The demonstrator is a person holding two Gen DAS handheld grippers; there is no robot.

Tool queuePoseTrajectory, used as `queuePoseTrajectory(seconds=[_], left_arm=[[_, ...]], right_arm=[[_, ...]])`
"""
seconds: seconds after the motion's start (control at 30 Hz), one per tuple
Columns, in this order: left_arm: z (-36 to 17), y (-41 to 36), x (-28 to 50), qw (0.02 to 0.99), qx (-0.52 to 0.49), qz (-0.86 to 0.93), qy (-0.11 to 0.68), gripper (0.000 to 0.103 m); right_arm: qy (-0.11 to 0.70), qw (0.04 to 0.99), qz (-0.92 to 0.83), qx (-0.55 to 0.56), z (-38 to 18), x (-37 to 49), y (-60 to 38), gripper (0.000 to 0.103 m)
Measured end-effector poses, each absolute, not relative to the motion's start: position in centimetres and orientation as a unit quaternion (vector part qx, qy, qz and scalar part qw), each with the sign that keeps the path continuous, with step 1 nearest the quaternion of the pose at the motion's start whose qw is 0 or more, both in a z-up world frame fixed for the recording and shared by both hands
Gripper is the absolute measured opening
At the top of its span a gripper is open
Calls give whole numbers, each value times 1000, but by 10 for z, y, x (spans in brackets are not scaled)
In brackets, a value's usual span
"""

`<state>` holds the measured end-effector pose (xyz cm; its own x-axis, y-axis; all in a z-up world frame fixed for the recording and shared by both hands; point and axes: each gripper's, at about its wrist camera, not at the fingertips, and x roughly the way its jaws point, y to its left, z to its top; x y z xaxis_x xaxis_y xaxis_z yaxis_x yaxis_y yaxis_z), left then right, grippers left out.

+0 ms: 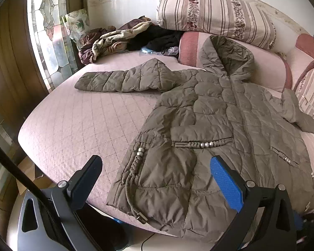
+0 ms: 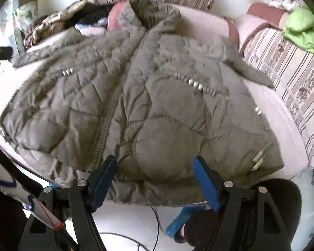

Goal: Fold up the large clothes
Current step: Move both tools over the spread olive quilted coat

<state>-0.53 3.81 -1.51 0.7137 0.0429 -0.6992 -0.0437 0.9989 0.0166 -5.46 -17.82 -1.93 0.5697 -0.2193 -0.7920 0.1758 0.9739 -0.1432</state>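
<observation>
Coat (image 1: 209, 125) flat on bed (image 1: 73, 125), puffy, soft, slippery; we hold left tongs (image 1: 155, 167) and right tongs (image 2: 155, 165) wide open, empty, at hem; pinch hem corners.

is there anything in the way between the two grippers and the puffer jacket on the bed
Nothing visible. The olive hooded puffer jacket lies spread flat on the bed, its hem right ahead of the open left gripper and open right gripper.
</observation>
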Motion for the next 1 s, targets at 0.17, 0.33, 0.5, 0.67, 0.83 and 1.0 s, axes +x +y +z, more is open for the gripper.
queuePoseTrajectory(seconds=[0.17, 0.33, 0.5, 0.67, 0.83, 1.0], left_arm=[[-12, 35, -12, 930, -2, 3, 366, 103], [-10, 37, -15, 931, -16, -4, 366, 103], [-8, 38, -17, 932, -9, 10, 363, 103], [-9, 39, -17, 930, -10, 13, 367, 103], [-11, 38, -14, 929, -8, 12, 369, 103], [-13, 37, -11, 929, -4, 11, 369, 103]], right_arm=[[346, 925, -157, -26, 27, -66, -181, 87], [302, 938, -159, -63, 49, -51, -179, 94], [330, 929, -153, -63, 49, -34, -183, 94], [339, 928, -148, -50, 45, -33, -183, 94], [341, 926, -153, -47, 44, -29, -184, 94], [351, 923, -156, -38, 41, -22, -189, 94]])
